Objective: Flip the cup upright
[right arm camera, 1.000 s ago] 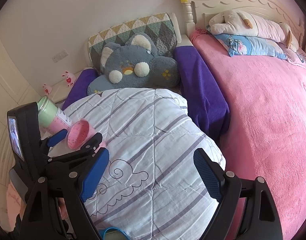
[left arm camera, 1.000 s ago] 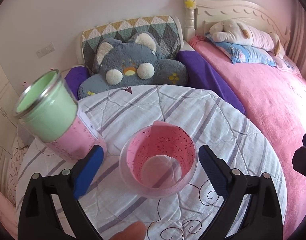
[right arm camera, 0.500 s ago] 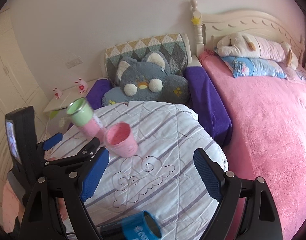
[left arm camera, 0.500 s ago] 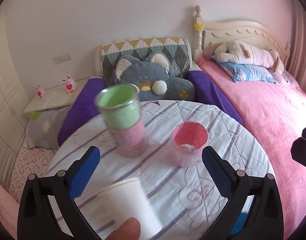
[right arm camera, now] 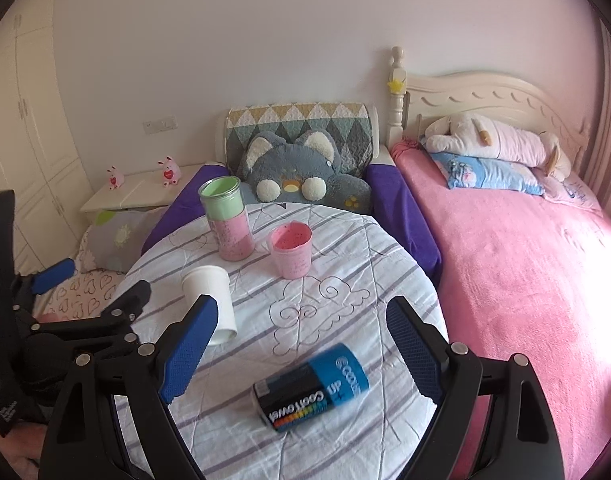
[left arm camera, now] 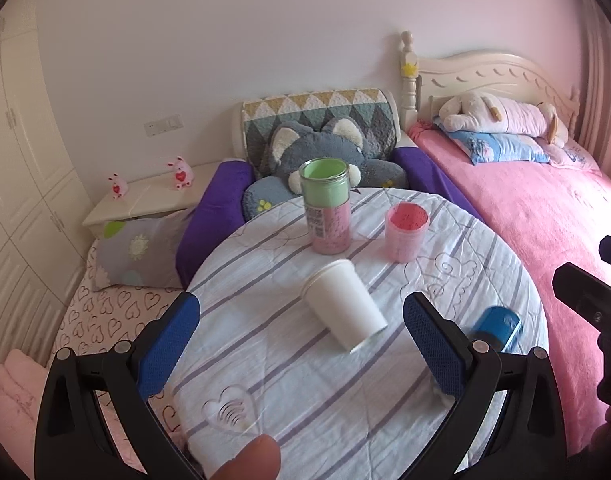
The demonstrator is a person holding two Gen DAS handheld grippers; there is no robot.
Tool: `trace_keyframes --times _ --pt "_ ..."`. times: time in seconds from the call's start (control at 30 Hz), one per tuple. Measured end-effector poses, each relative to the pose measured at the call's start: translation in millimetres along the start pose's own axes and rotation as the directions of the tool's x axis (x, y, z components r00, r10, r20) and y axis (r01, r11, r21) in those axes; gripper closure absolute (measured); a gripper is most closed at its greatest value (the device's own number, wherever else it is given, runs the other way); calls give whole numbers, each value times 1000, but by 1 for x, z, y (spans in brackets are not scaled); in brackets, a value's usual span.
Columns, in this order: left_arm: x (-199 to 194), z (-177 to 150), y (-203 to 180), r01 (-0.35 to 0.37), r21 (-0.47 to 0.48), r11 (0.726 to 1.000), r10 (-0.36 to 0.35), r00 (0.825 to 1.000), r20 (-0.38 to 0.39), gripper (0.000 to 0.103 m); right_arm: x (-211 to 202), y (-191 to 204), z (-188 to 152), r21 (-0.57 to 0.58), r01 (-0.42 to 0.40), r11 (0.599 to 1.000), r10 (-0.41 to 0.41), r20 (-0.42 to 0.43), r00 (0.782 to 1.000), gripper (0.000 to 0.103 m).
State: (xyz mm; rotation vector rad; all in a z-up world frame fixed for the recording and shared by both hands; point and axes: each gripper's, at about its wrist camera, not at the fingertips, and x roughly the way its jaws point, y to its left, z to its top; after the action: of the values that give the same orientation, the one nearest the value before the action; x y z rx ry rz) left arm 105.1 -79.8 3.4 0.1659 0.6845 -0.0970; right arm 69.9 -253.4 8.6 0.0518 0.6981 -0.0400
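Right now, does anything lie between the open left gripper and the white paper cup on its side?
No. In the left wrist view, only bare striped quilt separates left gripper from white paper cup.

Ahead of your claws: four cups — green-pink tumbler [right arm camera: 225,220], pink cup [right arm camera: 291,252], white cup [right arm camera: 209,300], blue cup [right arm camera: 311,386]; two bunny figurines [right arm camera: 115,178].

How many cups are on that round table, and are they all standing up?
4. The green-and-pink cup and pink cup stand upright at the back. The white cup and blue cup lie on their sides nearer the front. None seem hidden.
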Motion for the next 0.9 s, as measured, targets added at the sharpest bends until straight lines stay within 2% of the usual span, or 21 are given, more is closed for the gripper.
trace_keyframes --times 0.33,0.9 --pt "-45 -21 12 -4 -29 1000 4 1000 11 0 -33 21 -19 -36 28 999 -28 21 999 16" --pt "-84 -33 16 -16 -50 999 18 999 29 0 -49 21 -36 -14 46 999 -46 27 999 16"
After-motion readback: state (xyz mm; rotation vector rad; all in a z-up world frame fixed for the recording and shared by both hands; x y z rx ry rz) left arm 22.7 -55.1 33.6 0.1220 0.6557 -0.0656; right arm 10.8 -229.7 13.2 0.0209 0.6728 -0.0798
